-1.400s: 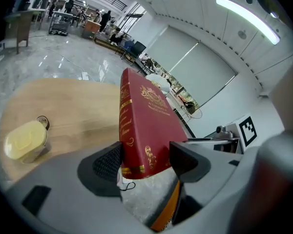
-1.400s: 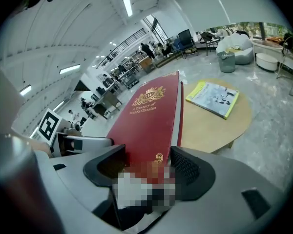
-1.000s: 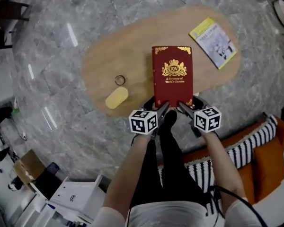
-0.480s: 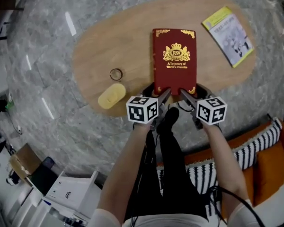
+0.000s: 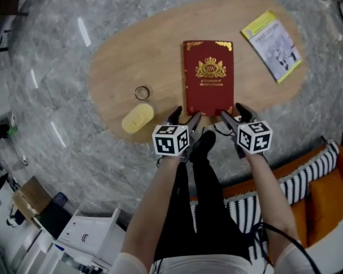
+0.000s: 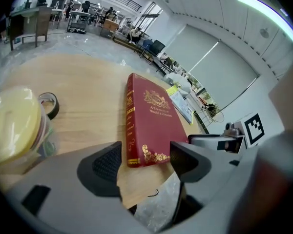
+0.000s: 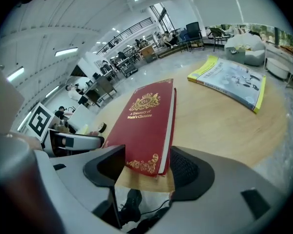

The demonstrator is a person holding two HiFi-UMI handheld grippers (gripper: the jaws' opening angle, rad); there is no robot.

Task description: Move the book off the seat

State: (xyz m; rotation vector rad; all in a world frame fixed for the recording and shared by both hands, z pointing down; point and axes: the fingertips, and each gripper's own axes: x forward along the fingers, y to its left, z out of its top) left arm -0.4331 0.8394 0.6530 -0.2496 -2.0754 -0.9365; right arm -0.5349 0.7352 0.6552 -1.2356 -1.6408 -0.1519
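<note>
The red hardcover book [image 5: 208, 76] with gold print lies flat on the oval wooden table [image 5: 126, 61], its near edge close to the table's front edge. My left gripper [image 5: 184, 117] is open just short of the book's near left corner [image 6: 145, 156]. The right gripper [image 5: 235, 113] is open at the near right corner. In the left gripper view the left gripper [image 6: 144, 162] shows the corner just beyond its jaws. In the right gripper view the book [image 7: 149, 118] ends between the spread jaws of the right gripper [image 7: 144, 169], with no pad touching it.
A yellow-edged magazine [image 5: 272, 45] lies at the table's far right. A yellow-lidded jar [image 5: 138, 117] and a dark tape ring [image 5: 142, 92] sit at the left. An orange sofa with a striped cushion [image 5: 308, 181] is at the lower right. The person's legs [image 5: 206, 198] stand between the grippers.
Both grippers have come off the book's near corners and drawn back a little towards the person. The book stays flat on the table.
</note>
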